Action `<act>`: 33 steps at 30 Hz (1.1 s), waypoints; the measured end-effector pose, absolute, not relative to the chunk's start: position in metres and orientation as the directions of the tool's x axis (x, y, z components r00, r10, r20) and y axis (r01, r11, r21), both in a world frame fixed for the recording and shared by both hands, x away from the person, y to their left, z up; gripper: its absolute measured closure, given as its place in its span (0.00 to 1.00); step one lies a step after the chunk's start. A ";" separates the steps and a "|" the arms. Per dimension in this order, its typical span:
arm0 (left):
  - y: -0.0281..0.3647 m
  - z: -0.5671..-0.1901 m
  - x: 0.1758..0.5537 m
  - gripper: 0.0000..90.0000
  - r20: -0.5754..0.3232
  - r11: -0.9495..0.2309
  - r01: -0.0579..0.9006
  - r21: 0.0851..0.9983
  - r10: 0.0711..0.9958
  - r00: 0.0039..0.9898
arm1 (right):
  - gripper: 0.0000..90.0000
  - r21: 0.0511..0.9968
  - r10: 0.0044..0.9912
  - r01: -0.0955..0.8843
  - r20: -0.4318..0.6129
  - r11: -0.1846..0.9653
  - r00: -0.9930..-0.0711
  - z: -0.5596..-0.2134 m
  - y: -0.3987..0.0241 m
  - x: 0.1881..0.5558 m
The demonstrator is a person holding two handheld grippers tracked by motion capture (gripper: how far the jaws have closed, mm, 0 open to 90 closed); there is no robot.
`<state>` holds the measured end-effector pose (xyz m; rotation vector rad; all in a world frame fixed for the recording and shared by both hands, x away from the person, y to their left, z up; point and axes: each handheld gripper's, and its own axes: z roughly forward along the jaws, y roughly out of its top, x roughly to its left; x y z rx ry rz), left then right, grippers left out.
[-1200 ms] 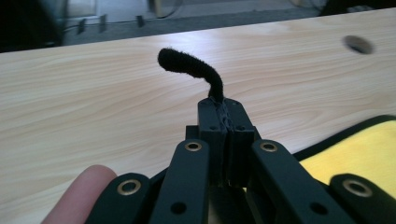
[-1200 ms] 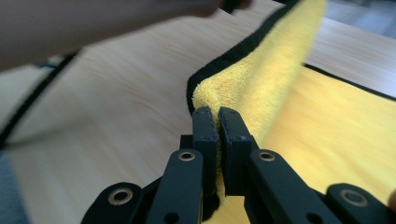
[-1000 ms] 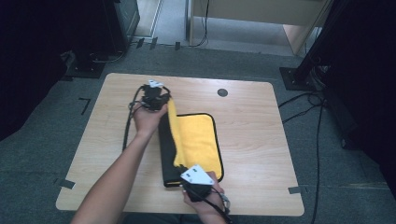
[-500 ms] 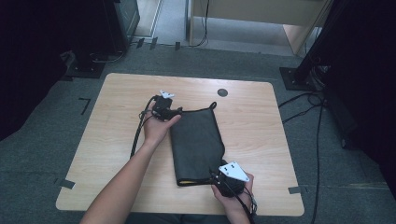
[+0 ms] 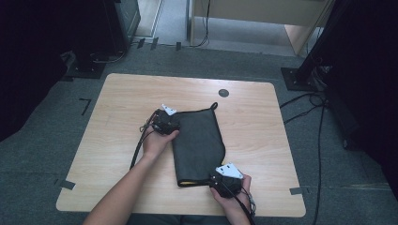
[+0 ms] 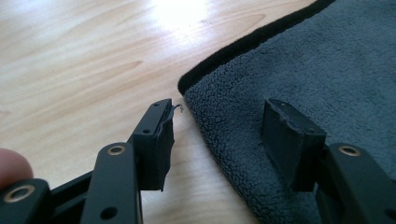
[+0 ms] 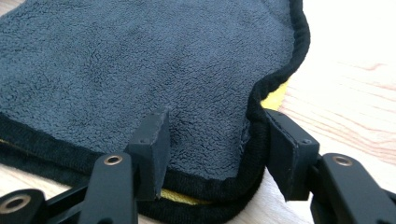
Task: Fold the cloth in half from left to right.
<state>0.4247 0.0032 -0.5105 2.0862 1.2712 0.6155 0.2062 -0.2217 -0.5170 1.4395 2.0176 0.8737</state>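
A grey carpeted floor with dark stands and trailing cables surrounds a pale wooden bench (image 5: 117, 122). On it, a little toward the person from the middle, lies a dark grey towel (image 5: 199, 140), folded over so a sliver of its yellow underside (image 7: 273, 100) peeks out at the near corner. Its long axis runs roughly from 12 to 6 o'clock, with a small hanging loop at its far right corner.

The left gripper (image 5: 165, 121) sits at the towel's far left corner, about 10 o'clock from the cloth's centre. Its jaws stand well apart and hold nothing; they straddle the towel's edge, one over bare wood and the other over the pile. The right gripper (image 5: 225, 176) is at the near right corner, about 5 o'clock. Its jaws are likewise spread wide and grip nothing, bracketing the black-bound corner.

So the two grippers lie diagonally across the towel. Any next fold or lift would, I judge, start from these opposite corners, each gripper equally close to its own.
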 end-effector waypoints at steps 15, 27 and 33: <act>0.025 -0.490 0.416 0.40 0.104 -0.345 0.599 0.722 0.911 0.399 | 0.45 0.756 0.929 0.616 0.029 0.221 -0.369 -0.512 -0.193 0.219; 0.040 -0.500 0.293 0.33 0.008 -0.378 0.592 0.712 0.847 0.532 | 0.68 0.776 0.938 0.619 0.111 0.125 -0.328 -0.502 -0.239 0.215; 0.048 -0.510 0.261 0.33 0.078 -0.434 0.564 0.702 0.834 0.546 | 0.82 0.749 0.921 0.644 0.124 0.157 -0.369 -0.503 -0.225 0.218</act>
